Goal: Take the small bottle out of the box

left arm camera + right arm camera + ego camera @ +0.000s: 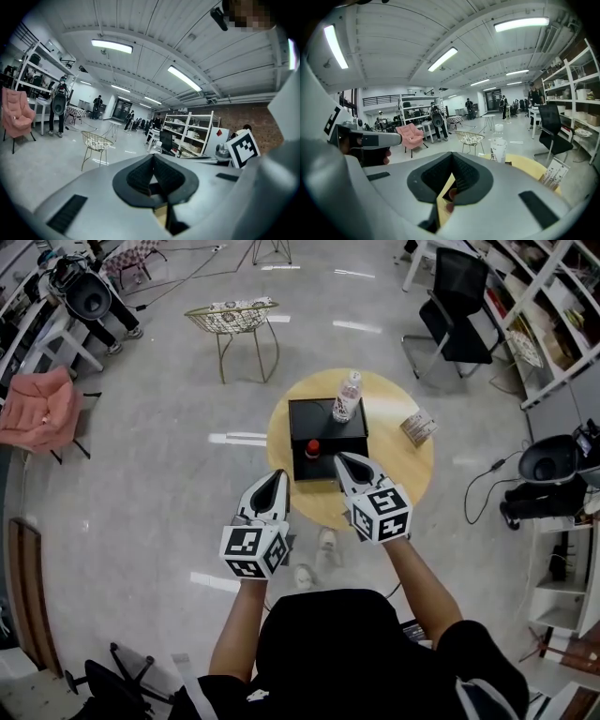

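A black box [326, 423] sits on a round yellow table [412, 465]. Its near part holds a small red-capped bottle [312, 448]. At the box's far right corner a clear water bottle [347, 397] stands upright, and it also shows in the right gripper view [498, 145]. My right gripper [342, 458] is shut and empty, its tip just right of the small bottle at the box's near edge. My left gripper [278, 475] hovers shut and empty off the table's near-left rim. Something reddish [452, 196] shows through the gap below the right jaws. In the left gripper view, the left gripper [153, 158] points over the room.
A small printed card stand [418, 426] sits on the table's right side. A wire chair [232, 317] stands beyond the table, a black office chair [459, 296] at far right, and a pink armchair [37, 409] at left. Shelves [553, 306] line the right wall.
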The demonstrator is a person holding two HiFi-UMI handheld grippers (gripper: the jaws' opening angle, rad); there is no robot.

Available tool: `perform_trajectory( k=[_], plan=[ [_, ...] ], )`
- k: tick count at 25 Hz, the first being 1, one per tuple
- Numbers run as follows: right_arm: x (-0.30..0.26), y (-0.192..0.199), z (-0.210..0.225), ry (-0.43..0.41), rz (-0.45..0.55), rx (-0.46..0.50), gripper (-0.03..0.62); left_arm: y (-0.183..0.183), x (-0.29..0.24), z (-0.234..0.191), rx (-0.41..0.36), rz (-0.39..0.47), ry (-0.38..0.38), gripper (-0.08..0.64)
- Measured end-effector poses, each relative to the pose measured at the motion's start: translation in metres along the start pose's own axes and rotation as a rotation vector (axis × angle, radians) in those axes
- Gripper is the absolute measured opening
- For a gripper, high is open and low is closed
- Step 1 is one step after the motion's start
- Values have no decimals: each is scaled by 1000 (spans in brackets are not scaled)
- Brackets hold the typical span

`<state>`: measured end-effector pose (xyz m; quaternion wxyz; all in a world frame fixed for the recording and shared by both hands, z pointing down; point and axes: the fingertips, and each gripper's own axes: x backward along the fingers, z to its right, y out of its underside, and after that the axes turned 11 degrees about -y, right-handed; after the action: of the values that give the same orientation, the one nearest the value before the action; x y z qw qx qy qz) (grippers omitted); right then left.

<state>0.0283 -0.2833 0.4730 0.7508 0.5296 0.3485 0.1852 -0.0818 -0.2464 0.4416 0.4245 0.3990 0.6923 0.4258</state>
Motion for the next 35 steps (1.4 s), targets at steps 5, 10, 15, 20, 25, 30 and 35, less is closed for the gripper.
perform_trajectory(
  k=[5,10,15,20,25,30,35],
  plan=[
    [-8,10,18,-6,-36,-17,2,14,-20,4,-1,-40,3,9],
    [-19,22,31,-26,-74,-24,2,25,-38,0,6,-71,-15,9],
    [-31,33,45,-33,-115,-34,2,33,-56,-5,14,-99,-32,9],
    [-43,47,58,-50,-158,-42,2,46,-72,-7,33,-129,-47,9],
    [-57,67,69,-73,-213,-41,2,63,-84,-10,54,-157,-72,9],
    [-72,84,72,-108,-273,-19,3,72,-91,-15,68,-172,-97,9],
    [-87,98,73,-134,-313,-15,3,79,-96,-24,82,-189,-123,9]
  ],
)
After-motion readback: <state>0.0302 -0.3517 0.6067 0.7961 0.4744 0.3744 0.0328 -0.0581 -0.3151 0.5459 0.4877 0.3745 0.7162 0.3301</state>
